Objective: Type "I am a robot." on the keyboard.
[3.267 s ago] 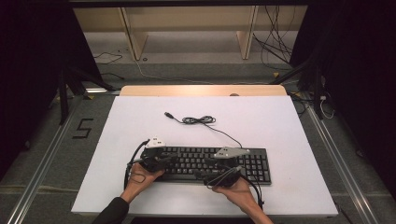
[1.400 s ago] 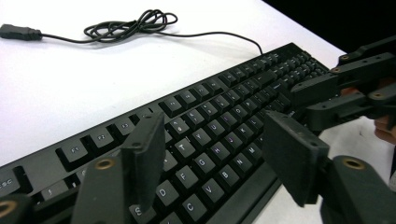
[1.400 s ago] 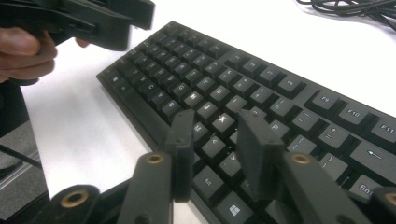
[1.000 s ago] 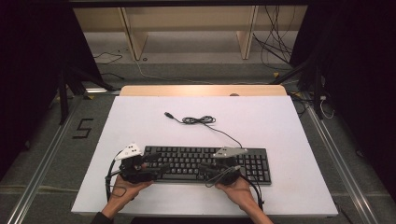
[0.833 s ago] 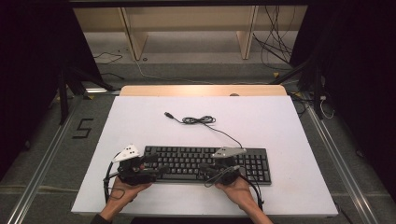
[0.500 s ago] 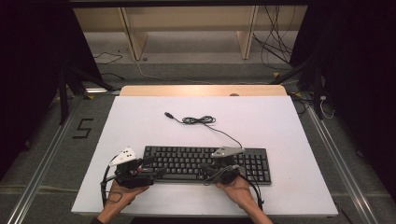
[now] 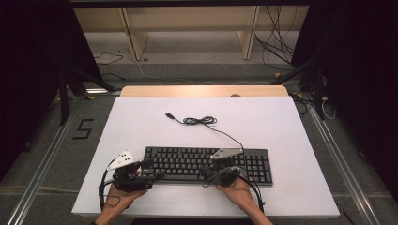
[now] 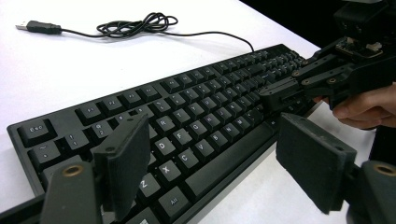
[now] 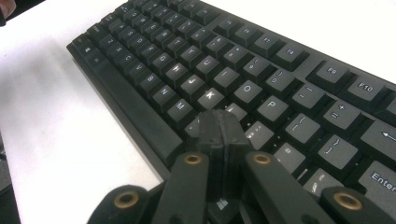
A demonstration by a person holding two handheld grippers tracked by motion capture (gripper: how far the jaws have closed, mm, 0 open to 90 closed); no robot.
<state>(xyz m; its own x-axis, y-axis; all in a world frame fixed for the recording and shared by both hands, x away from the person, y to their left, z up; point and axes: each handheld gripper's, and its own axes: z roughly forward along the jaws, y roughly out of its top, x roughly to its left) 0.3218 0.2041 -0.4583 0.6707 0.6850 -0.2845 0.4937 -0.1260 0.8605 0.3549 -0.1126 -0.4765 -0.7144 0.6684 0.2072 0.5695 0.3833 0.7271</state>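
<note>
A black keyboard (image 7: pixel 206 163) lies along the near half of the white table (image 7: pixel 281 126). Its cable (image 7: pixel 202 121) runs back to a loose coil ending in a USB plug (image 7: pixel 169 115). At the keyboard's near left corner my left gripper (image 7: pixel 157 175) stands open, its two jaws spread over the left letter keys (image 8: pixel 187 135) and front edge, holding nothing. My right gripper (image 7: pixel 205 174) is shut, its tips (image 9: pixel 219 125) resting low over keys in the right part of the letter block. From the left gripper view, the right gripper (image 8: pixel 285 93) reaches across the keyboard (image 8: pixel 196 116) with a hand behind it.
The coiled cable (image 8: pixel 135 24) and plug (image 8: pixel 39 27) lie on bare white table behind the keyboard. A wooden strip (image 7: pixel 204 91) edges the table's far side, with shelving legs and floor cables beyond. Metal rails run along both sides of the table.
My left gripper has drawn back left and toward the near edge, from over the keyboard's left end to its near left corner. The right gripper and keyboard have stayed put.
</note>
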